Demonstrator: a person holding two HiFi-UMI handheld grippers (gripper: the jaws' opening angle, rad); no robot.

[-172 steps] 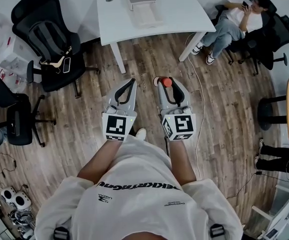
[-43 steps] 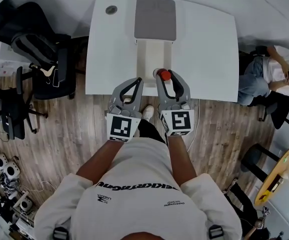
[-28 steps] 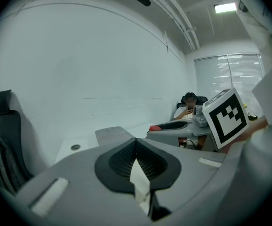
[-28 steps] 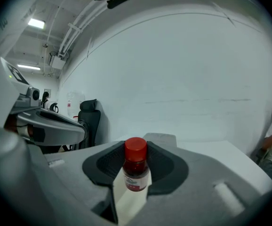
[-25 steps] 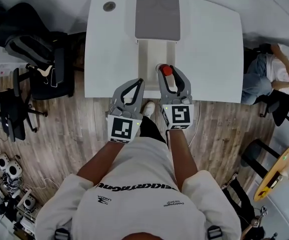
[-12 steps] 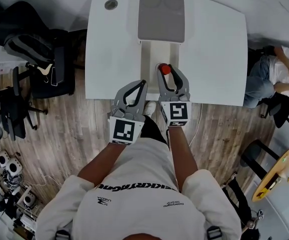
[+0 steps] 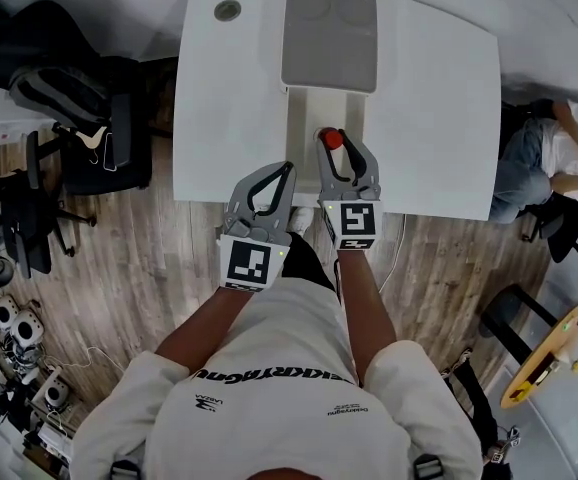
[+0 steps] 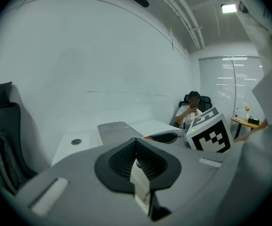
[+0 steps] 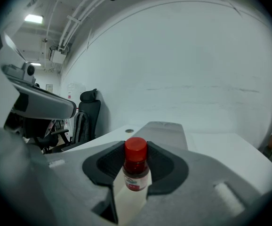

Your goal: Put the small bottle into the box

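Head view: person stands at near edge of white table [image 7: 429, 98], one gripper in each hand, both reaching over that edge. Right gripper [image 7: 333, 148] pinches the small bottle [image 7: 334, 138], red cap up, over the near part of the open white box [image 7: 307, 118]; whether the bottle touches the box floor can't be told. Box's grey lid [image 7: 330, 38] lies flipped back on the far side, flat on the table. Left gripper [image 7: 287, 166] sits just left of the box, tips over the table's front strip, apart from box and bottle. Round grommet [image 7: 227, 10] at the far left corner of the table. Right gripper view: bottle [image 9: 136, 168] upright between the two dark pads, jaws of right gripper [image 9: 136, 147] clamped on its sides just below the cap, red liquid and a white label visible, grey lid [image 9: 166, 128] behind it. Left gripper view: left gripper [image 8: 136, 140] has jaws pressed together at the tips, nothing between them; the marker cube of the other gripper shows to its right, grey lid [image 8: 115, 130] and table beyond. Around the table: black office chairs [image 7: 69, 88] on the left, wood floor [image 7: 119, 258], a seated person [image 7: 569, 158] at the right edge, yellow round table [image 7: 544, 363] lower right.
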